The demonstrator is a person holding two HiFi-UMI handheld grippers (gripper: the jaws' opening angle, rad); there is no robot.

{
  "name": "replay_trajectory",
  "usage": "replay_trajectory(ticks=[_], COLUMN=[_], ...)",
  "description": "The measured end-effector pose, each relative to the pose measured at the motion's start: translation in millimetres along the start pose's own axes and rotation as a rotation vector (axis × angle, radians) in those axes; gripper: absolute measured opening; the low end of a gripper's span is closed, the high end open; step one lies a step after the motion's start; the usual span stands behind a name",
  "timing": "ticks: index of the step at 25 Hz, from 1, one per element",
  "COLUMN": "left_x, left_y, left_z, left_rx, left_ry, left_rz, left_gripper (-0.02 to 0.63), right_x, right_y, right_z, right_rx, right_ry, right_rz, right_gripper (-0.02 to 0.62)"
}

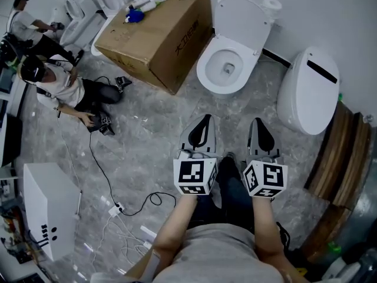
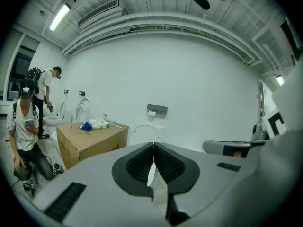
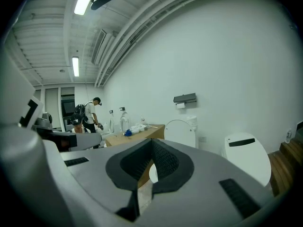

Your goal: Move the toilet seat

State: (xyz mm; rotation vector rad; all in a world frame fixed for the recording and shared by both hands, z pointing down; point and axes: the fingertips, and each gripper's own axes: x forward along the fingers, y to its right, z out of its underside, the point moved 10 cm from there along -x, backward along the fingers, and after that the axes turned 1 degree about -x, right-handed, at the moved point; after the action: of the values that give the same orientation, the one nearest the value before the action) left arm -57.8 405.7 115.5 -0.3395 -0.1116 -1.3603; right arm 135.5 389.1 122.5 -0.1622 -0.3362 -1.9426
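We hold both grippers low in the centre of the head view, side by side and apart from each other, above the grey marbled floor (image 1: 147, 134). The left gripper (image 1: 203, 122) has its jaws pressed together with nothing between them, as the left gripper view shows (image 2: 154, 146). The right gripper (image 1: 260, 124) is likewise pressed together and empty in its own view (image 3: 151, 144).

The toilet seat (image 1: 244, 15) stands raised at the upper centre of the head view, leaning back above the open bowl (image 1: 227, 69), well apart from both grippers. We cannot tell whether a separate ring lies on the rim. In the right gripper view the seat (image 3: 181, 131) shows just above the jaws.

A second toilet (image 1: 309, 90) with its lid down sits at the right edge. A cardboard box (image 1: 159, 34) lies just left of the open bowl, with small items on top. At the left of the frame 1 person (image 1: 59, 87) crouches on the floor, and another (image 1: 23, 22) is in the upper left corner. A black cable (image 1: 100, 164) trails across the lower left floor.
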Motion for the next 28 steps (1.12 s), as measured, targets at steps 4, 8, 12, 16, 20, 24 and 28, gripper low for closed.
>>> replay_trajectory(ticks=[4, 8, 12, 16, 20, 24, 28], left_x=[31, 64, 89, 106, 118, 128, 143], left_y=[7, 16, 21, 24, 24, 18, 9], left_z=[-8, -18, -23, -23, -21, -20, -21], left_rx=[-0.01, -0.017, -0.027, -0.032, -0.042, -0.047, -0.054], left_ry=[0.004, 0.001, -0.009, -0.023, -0.031, -0.038, -0.052], left_rz=[-0.027, -0.051, -0.067, -0.079, -0.09, -0.107, -0.109], left_gripper=[0.017, 0.017, 0.017, 0.017, 0.017, 0.017, 0.017], right_x=[26, 52, 75, 90, 100, 113, 128], right_y=[26, 51, 69, 81, 90, 93, 94], right_z=[-10, -22, -31, -34, -32, -29, -31], right_rx=[-0.003, -0.004, 0.002, 0.004, 0.003, 0.011, 0.004], right_ry=[-0.008, -0.016, -0.021, -0.03, -0.04, -0.053, -0.063], right_rz=[-0.025, -0.051, -0.072, -0.085, -0.096, -0.106, -0.117], right_gripper=[0.017, 0.017, 0.017, 0.017, 0.017, 0.017, 0.017])
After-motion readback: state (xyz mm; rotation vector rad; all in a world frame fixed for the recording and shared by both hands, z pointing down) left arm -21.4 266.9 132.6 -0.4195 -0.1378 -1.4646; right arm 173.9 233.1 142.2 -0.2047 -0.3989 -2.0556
